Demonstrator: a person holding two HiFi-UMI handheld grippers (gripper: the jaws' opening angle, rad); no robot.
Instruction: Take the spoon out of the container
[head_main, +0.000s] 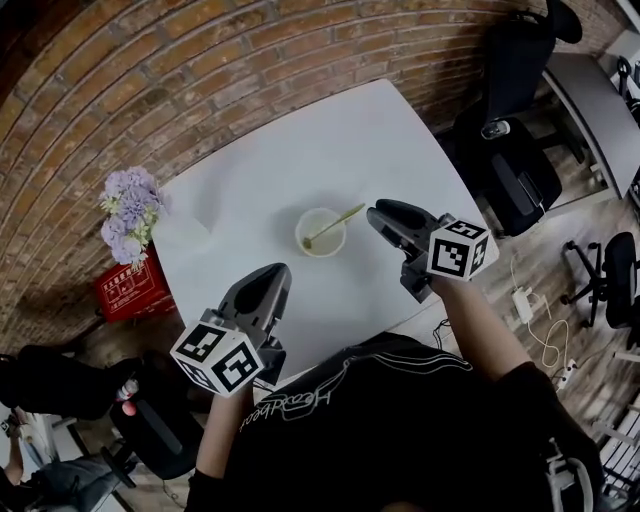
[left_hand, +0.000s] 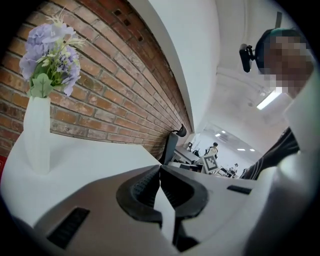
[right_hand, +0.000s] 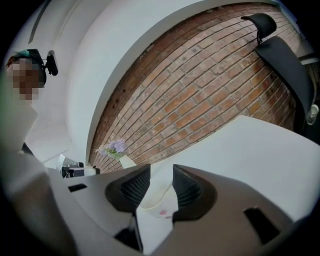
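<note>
Spoon (head_main: 336, 224) in container (head_main: 300, 238), wht table (head_main: 300, 150), brick wall (head_main: 150, 80)

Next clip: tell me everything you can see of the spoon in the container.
The spoon is slim and pale yellow-green, plastic by its look. Its bowl end lies inside the round whitish container on the white table; the handle leans over the rim toward the right gripper, whose open jaws stand close to its tip. Nothing grips it; contact there cannot be told.

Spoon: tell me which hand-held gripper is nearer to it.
Right. The right hand-held gripper is close beside the spoon; the left hand-held gripper sits farther back, toward the person.
</note>
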